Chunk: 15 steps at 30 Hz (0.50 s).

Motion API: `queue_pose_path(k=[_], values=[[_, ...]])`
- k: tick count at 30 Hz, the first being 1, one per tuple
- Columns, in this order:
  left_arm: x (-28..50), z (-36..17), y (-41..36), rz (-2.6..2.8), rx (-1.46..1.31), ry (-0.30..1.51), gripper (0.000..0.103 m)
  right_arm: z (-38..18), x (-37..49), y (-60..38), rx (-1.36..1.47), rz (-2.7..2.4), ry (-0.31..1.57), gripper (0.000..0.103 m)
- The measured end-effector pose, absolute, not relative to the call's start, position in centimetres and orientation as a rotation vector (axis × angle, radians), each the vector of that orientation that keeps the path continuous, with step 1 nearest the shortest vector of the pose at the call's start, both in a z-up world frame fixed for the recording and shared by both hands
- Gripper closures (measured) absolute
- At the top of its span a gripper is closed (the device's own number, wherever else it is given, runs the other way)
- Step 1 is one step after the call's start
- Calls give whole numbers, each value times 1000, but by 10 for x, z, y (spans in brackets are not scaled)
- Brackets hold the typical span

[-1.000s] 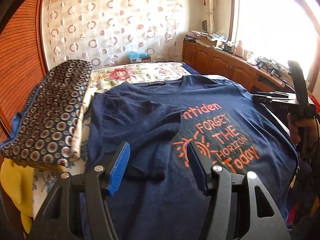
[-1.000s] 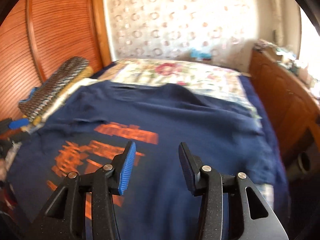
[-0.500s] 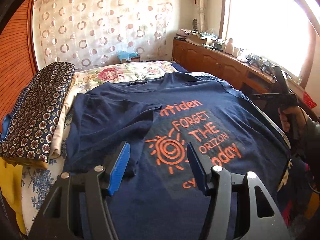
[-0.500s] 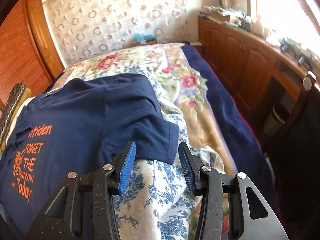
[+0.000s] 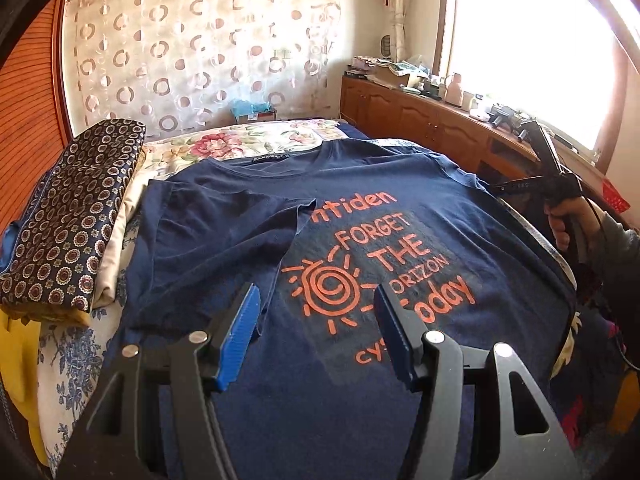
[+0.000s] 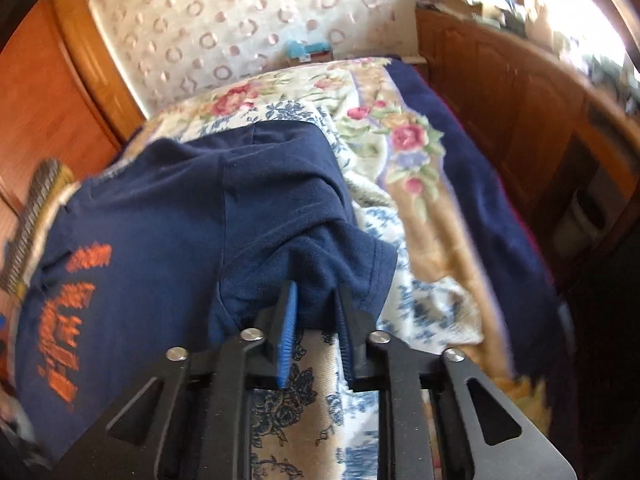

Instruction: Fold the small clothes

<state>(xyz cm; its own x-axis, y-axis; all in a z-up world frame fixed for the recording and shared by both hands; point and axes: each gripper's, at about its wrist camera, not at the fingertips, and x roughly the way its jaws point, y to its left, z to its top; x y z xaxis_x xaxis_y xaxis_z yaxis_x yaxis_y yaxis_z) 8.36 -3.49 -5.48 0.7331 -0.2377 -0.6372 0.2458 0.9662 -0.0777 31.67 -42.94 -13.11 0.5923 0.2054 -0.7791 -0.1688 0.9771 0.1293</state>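
Note:
A navy T-shirt [image 5: 360, 208] with orange print lies spread on the bed. Its left sleeve [image 5: 224, 240] is folded in over the chest. My left gripper [image 5: 316, 332] is open and empty, held above the shirt's lower part. My right gripper [image 6: 316, 312] is shut on the shirt's right sleeve [image 6: 352, 264], which bunches up between the fingers at the bed's right side. The shirt body [image 6: 160, 248] lies to its left. In the left wrist view the right gripper body [image 5: 548, 184] and the hand holding it show at the far right.
A stack of folded patterned fabric [image 5: 68, 216] lies on the bed's left side. A floral bedspread [image 6: 380, 136] covers the bed. A wooden cabinet [image 5: 420, 120] with clutter runs under the window on the right. A curtain [image 5: 200, 48] hangs behind the bed.
My right gripper swung right to the shirt's right sleeve and closed on it. My left gripper drew back from the folded left sleeve, staying open.

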Motion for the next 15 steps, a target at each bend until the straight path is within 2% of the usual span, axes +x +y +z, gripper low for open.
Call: queue_pose_path(k=[3, 15], values=[[82, -55, -33, -265, 7, 697, 44, -126, 313, -425, -14, 196, 882, 101], [81, -55, -29, -253, -13, 695, 44, -66, 279, -351, -195, 320, 665, 101]])
